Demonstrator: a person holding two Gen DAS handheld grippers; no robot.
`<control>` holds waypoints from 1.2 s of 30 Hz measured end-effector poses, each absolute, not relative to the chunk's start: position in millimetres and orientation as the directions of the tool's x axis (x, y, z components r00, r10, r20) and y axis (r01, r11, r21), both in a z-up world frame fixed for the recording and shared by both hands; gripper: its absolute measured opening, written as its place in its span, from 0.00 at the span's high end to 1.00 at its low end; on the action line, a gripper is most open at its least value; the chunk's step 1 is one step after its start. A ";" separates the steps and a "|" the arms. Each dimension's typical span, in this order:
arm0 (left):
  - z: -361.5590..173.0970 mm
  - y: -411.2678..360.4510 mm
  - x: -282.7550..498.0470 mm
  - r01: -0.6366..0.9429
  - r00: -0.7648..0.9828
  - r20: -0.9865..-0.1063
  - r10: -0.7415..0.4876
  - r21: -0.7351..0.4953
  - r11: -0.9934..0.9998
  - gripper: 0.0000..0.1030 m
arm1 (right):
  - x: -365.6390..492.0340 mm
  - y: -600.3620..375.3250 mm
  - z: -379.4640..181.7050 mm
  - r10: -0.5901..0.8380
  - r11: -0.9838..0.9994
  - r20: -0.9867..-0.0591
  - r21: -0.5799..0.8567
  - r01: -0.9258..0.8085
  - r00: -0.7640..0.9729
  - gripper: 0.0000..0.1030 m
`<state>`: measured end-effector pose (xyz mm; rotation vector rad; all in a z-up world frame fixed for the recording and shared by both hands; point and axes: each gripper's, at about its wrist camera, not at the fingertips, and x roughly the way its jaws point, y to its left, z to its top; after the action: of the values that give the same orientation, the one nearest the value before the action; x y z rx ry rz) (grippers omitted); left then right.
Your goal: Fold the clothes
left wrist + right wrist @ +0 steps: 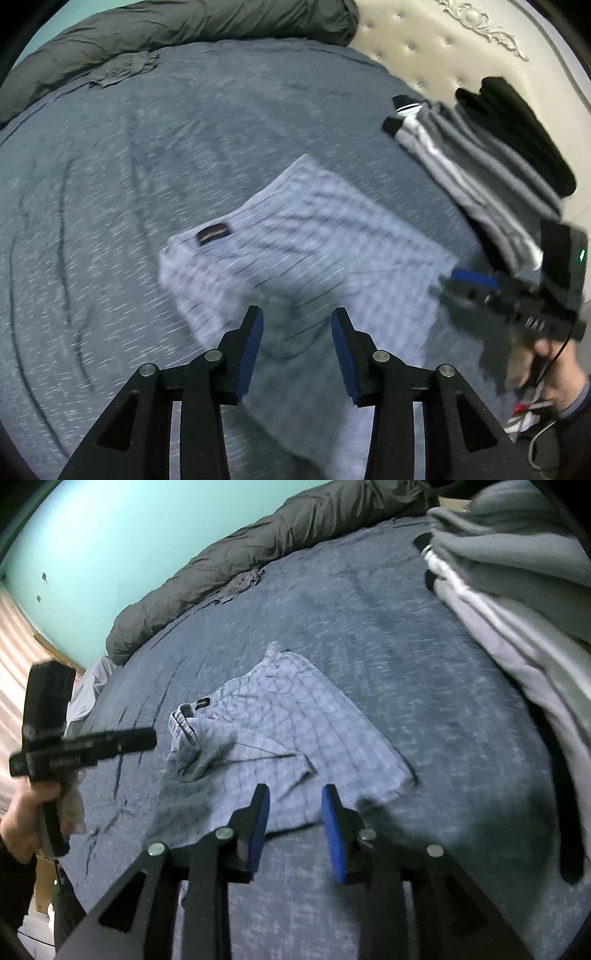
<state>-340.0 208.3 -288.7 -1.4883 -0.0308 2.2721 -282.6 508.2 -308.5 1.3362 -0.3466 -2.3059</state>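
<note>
At twelve o'clock of my part-open, empty left gripper (297,321) lies the pale-blue checked cotton shorts (303,236), long axis ten-to-four, right gripper (295,799) equally near.

Shorts (306,236) lie mid-bed (110,221), clothes stack (480,166) at their right by headboard (443,48).

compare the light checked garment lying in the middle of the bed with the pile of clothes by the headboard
The checked garment is one pale blue piece, lying loose and rumpled on the bed cover. The pile of clothes is several pieces in black, grey and white, folded and stacked. The garment lies mid-bed below both tongs; the pile sits beside the cream headboard. Both rest on the same cover.
</note>
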 end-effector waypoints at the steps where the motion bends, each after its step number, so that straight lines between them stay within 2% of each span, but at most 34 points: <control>1: -292.8 208.3 -339.8 -0.341 -0.338 -0.875 0.348 -0.231 -0.911 0.59 | -285.9 504.1 -309.0 -0.496 -0.868 -0.758 0.424 0.258 -0.425 0.72; 7: -313.0 216.0 -335.9 -0.393 -0.343 -0.892 0.295 -0.149 -0.907 0.59 | -304.3 482.2 -317.2 -0.456 -0.888 -0.797 0.380 0.257 -0.396 0.71; 18: -337.4 217.4 -352.2 -0.350 -0.341 -0.895 0.287 -0.163 -0.923 0.59 | -314.9 466.4 -333.8 -0.388 -0.914 -0.840 0.298 0.276 -0.380 0.71; 20: -339.5 214.6 -354.7 -0.333 -0.342 -0.892 0.295 -0.178 -0.926 0.67 | -315.0 462.9 -335.0 -0.385 -0.912 -0.843 0.286 0.294 -0.377 0.73; 21: -339.7 213.0 -355.5 -0.327 -0.343 -0.890 0.299 -0.185 -0.927 0.75 | -314.5 460.7 -335.1 -0.380 -0.912 -0.845 0.274 0.306 -0.377 0.75; 23: -338.6 210.3 -356.4 -0.322 -0.345 -0.886 0.310 -0.199 -0.926 0.86 | -313.5 456.8 -334.9 -0.369 -0.912 -0.848 0.249 0.327 -0.381 0.87; 24: -337.2 208.7 -356.7 -0.319 -0.348 -0.883 0.317 -0.206 -0.925 0.89 | -313.3 456.0 -334.7 -0.365 -0.912 -0.848 0.242 0.332 -0.384 0.89; 26: -332.5 204.6 -356.7 -0.310 -0.355 -0.874 0.331 -0.223 -0.924 0.91 | -313.9 455.7 -335.1 -0.368 -0.909 -0.848 0.243 0.338 -0.382 0.97; 36: -283.3 176.7 -365.8 -0.240 -0.450 -0.790 0.416 -0.342 -0.908 0.93 | -295.4 458.6 -310.1 -0.408 -0.892 -0.806 0.252 0.375 -0.428 0.98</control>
<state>-365.8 176.7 -283.3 -1.3663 -0.2543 2.3749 -295.4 458.6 -310.1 1.3249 -0.0471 -2.3223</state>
